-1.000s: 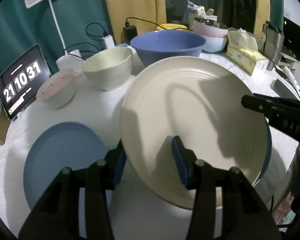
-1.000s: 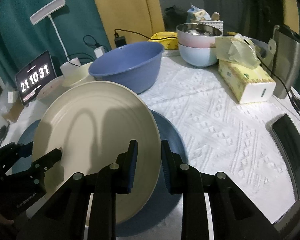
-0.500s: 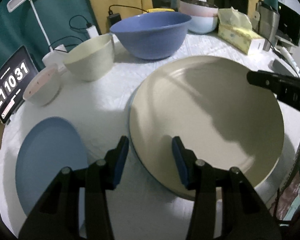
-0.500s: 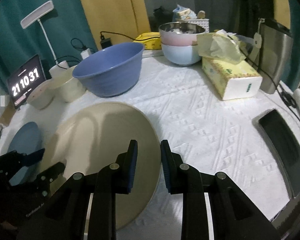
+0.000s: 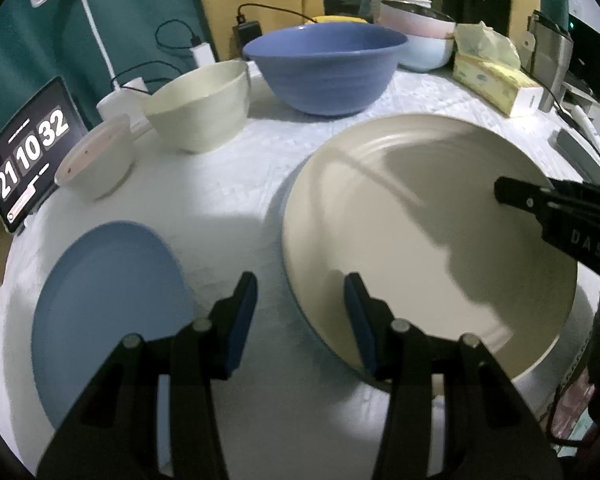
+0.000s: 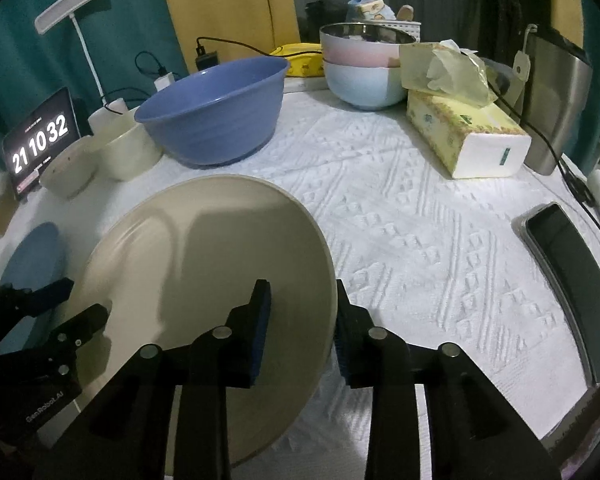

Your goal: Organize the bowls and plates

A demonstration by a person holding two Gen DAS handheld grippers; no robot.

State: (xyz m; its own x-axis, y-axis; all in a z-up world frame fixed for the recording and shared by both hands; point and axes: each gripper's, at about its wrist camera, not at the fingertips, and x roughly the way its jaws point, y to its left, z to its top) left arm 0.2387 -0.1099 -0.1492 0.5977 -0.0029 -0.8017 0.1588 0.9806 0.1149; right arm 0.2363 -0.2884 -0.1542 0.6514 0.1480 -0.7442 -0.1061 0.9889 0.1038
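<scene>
Cream plate (image 6: 204, 280) lies flat near the worktop's (image 6: 420, 240) front edge, apparently for stacking. Right gripper (image 6: 302, 320) jaws are opening off its rim; left gripper (image 5: 300, 312) jaws stand apart.

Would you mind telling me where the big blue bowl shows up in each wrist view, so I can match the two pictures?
Left wrist view: the big blue bowl sits top centre, behind the cream plate.
Right wrist view: the big blue bowl sits upper left of centre, again behind the cream plate.
Shared landmark: the clock display at the left edge of both.
</scene>
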